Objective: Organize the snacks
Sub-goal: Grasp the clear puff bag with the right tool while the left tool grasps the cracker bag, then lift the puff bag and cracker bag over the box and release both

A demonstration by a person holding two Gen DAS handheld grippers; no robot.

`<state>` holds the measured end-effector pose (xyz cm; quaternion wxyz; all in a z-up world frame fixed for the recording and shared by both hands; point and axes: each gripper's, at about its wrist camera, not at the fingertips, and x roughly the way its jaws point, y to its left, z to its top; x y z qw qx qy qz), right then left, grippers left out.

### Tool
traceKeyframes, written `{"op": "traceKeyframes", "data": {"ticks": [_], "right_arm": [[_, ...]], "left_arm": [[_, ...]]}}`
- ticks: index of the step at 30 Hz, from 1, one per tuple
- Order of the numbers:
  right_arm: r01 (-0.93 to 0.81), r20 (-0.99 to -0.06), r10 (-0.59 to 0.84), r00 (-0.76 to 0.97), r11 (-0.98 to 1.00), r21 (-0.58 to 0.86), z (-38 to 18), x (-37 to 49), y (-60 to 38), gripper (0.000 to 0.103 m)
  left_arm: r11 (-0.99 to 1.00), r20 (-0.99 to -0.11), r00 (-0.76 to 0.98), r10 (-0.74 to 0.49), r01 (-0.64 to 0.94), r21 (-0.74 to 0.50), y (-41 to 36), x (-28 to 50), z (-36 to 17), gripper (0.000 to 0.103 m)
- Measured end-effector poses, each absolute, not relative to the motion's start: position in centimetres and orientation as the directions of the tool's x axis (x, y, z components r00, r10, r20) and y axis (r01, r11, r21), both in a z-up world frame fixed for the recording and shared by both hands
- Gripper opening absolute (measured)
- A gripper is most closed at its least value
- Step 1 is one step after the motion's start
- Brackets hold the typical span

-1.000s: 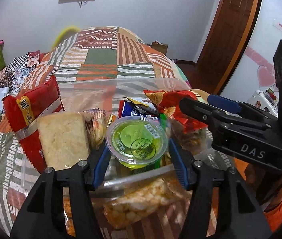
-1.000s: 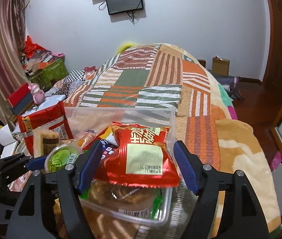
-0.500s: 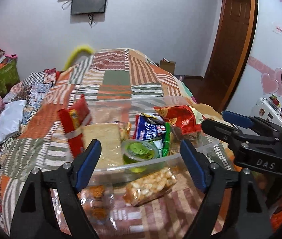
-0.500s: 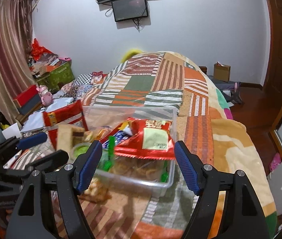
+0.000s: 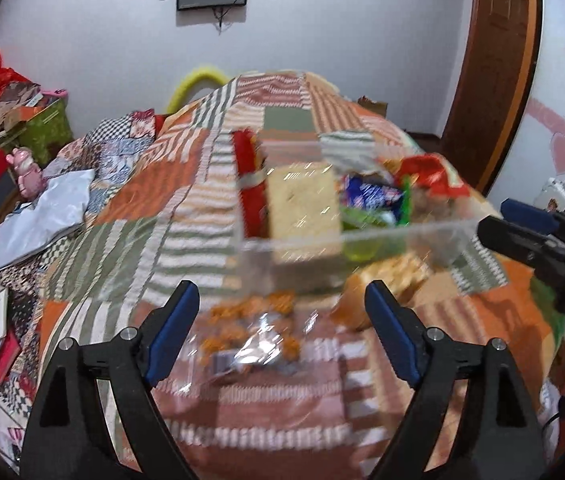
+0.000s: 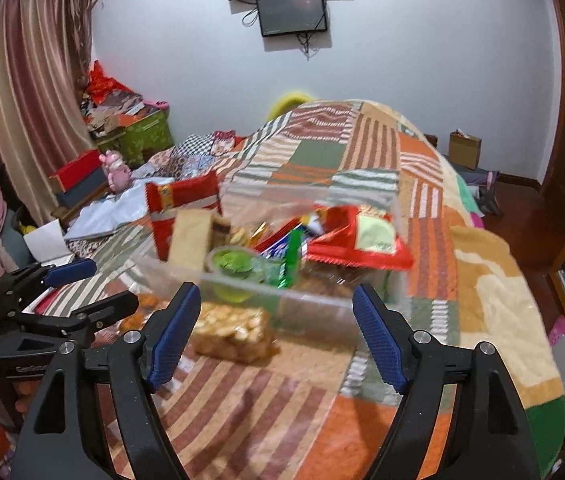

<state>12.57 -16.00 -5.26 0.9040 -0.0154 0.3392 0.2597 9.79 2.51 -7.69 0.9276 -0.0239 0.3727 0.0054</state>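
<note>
1. Where the patchwork bed (image 6: pixel 382 152) fills mid-frame, the clear snack bin (image 6: pixel 314 308) sits packed, a green jelly cup (image 6: pixel 236 264) inside.
2. A cracker bag (image 6: pixel 230 332) lies just before it.
3. Both the left claw (image 5: pixel 282 334) and right claw (image 6: pixel 276 332) gape wide, holding nothing.

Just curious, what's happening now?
Both hand-held grippers, left and right, open, empty. Snack bin full; two packets outside. Nothing blocking.

Snack bin (image 5: pixel 362 236) contents motion-blurred; clear packet (image 5: pixel 258 336) label unreadable
</note>
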Motion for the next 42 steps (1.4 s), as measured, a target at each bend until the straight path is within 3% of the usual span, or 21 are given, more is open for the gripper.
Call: {"op": "traceKeyframes", "data": {"ticks": [19, 31, 42], "right_arm": [[-0.514, -0.742, 0.437, 0.508, 0.845, 0.146, -10.5, 13.0, -11.4, 0.084], [-0.530, -0.782, 0.416, 0.465, 0.838, 0.130, -11.7, 14.0, -9.3, 0.084], [-0.500, -0.781, 0.437, 0.446, 0.845, 0.188, -12.2, 14.1, -10.0, 0.075]], "left_arm": [[0.995, -0.783, 0.622, -0.012, -0.067, -0.069, 6.6, 11.6, -12.8, 0.090], [0.979, -0.817, 0.558, -0.145, -0.040, -0.201, 7.8, 13.9, -15.2, 0.103], [0.985, -0.814, 0.567, -0.127, -0.023, -0.170, 6.7, 13.9, -15.6, 0.103]]}}
